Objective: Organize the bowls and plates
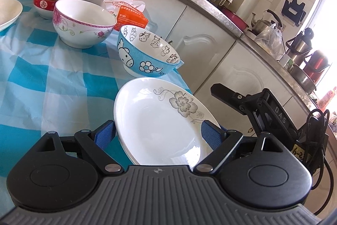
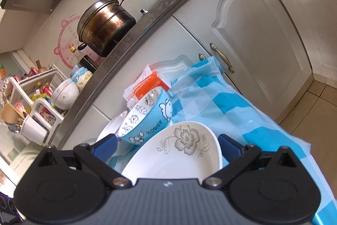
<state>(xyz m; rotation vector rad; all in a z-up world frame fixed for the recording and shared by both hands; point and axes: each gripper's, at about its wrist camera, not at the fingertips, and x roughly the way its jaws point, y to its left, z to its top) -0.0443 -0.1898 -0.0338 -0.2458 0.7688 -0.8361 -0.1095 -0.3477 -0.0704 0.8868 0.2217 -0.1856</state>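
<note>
- Left wrist view: plate [image 1: 160, 125], white with a grey flower near its right rim, sits low in the centre of the frame, oval-looking, its long axis running from upper left to lower right. It lies between the blue fingers [image 1: 105, 134] of the left tool [image 1: 158, 134], which is spread wide; whether the pads touch the rim I cannot tell.
- Just above the plate stands the blue cartoon bowl [image 1: 147, 52], tilted and opening toward upper right; the pink-flowered bowl [image 1: 82, 22] and the red-banded bowl [image 1: 50, 1] stand at upper left on the blue checked cloth [image 1: 31, 77].
- "DAS" reads on the right tool [image 1: 263, 109], at right of the frame beyond the counter's edge; I cannot tell its opening here.
- Right wrist view: the plate [image 2: 179, 153] fills the lower centre, flower uppermost, between the wide-spread fingers of the right tool [image 2: 168, 144].
- "HORSE" reads on the blue bowl [image 2: 145, 117], touching the plate's upper left rim.
- Open cloth [image 2: 242, 111] lies to the right, falling over the counter's edge toward the floor [image 2: 316, 102].
</note>
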